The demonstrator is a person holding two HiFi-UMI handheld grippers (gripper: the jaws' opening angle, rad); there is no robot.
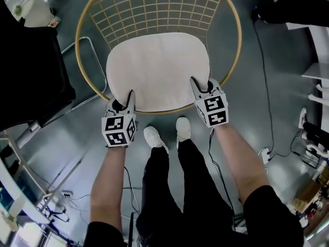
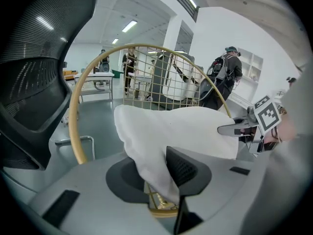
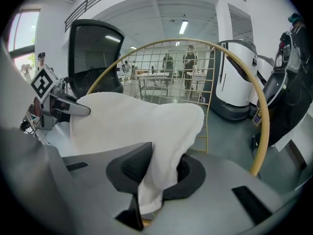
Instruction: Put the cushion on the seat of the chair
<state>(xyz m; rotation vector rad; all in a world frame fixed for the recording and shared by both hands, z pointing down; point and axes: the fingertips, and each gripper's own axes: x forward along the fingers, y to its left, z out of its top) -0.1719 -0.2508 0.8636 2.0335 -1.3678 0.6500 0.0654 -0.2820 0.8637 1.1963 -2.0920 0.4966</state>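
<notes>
Cream cushion (image 1: 157, 71): spread over the seat inside the gold wire chair (image 1: 79, 50), with its front edge at the front of the hoop and both front corners pinched.
Left gripper (image 1: 127, 99): jaws clamped on the front-left corner, with fabric bunched between them.
Right gripper (image 1: 200, 84): jaws closed tight on the front-right corner, with fabric hanging down through them.
Progress: the cushion looks nearly seated, and the release is not yet done.
Risk, uneven release: if one side lets go first, the other would likely drag the cushion askew.
Risk, snag: bunched fabric could catch on a pad and lift a corner.
Risk, front edge: it sits close to the rim and could slide off forward.
</notes>
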